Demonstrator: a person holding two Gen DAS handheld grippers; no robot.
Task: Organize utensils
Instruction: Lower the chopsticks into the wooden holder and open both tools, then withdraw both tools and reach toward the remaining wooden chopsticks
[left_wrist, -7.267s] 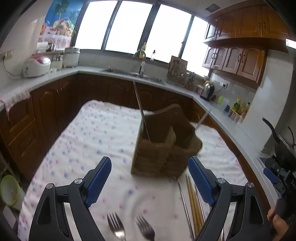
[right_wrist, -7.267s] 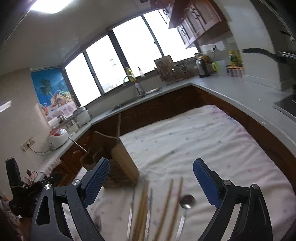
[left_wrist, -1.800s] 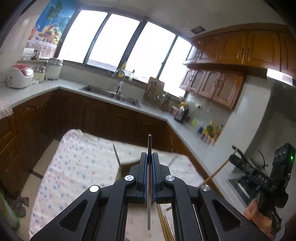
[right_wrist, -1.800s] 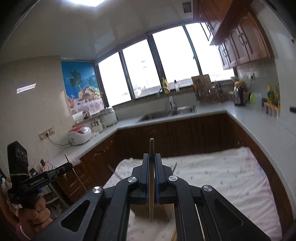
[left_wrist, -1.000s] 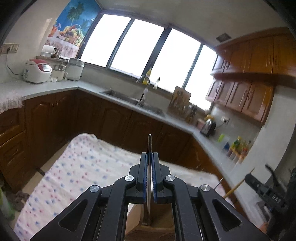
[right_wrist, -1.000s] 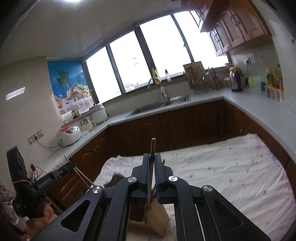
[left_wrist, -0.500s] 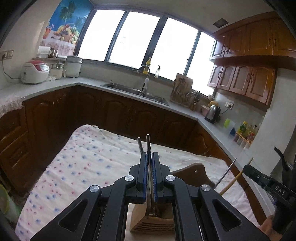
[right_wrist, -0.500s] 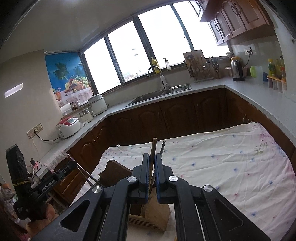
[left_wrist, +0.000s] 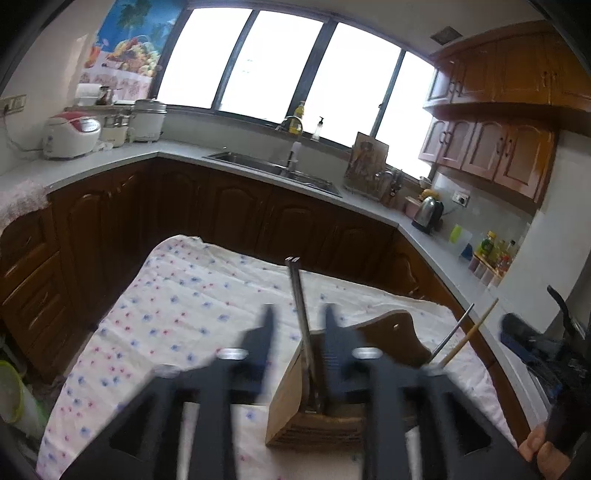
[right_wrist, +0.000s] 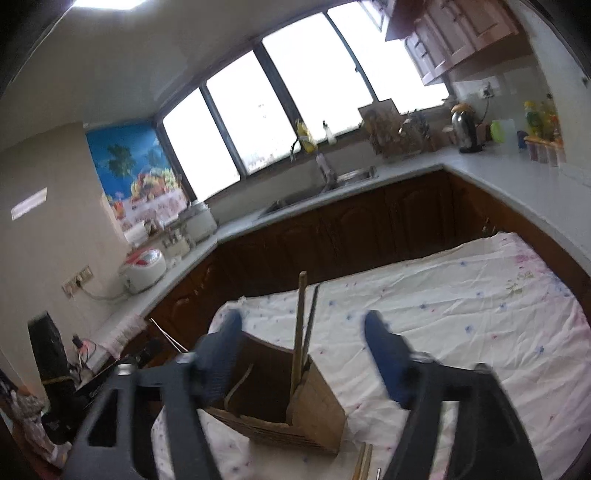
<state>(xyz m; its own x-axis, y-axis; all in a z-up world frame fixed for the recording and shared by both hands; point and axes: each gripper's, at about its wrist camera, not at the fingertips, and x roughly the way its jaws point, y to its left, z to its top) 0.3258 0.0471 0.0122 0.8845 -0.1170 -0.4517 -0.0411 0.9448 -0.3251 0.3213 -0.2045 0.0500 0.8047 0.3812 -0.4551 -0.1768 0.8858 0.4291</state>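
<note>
A wooden utensil caddy (left_wrist: 295, 417) stands on the flowered tablecloth (left_wrist: 177, 314). In the left wrist view, metal utensil handles (left_wrist: 297, 295) stand upright in the caddy. My left gripper (left_wrist: 298, 314) has its jaws opening around them, with a gap on each side. In the right wrist view, a wooden chopstick (right_wrist: 300, 325) and a thin metal stick (right_wrist: 313, 317) stand in the caddy (right_wrist: 317, 410). My right gripper (right_wrist: 301, 350) is opening wide around them and its pads touch nothing. The same chopstick (left_wrist: 469, 334) leans at the caddy's right side.
Loose chopsticks (right_wrist: 364, 461) lie on the cloth in front of the caddy. Dark wood cabinets and a grey counter with a sink (left_wrist: 277, 171), a rice cooker (left_wrist: 70, 134) and a kettle (left_wrist: 426, 216) ring the table. A person's hand (left_wrist: 543, 450) shows at the lower right.
Both grippers were shut, the left on a metal utensil and the right on a chopstick. Their jaws have now come apart and the utensils stand free in the caddy.
</note>
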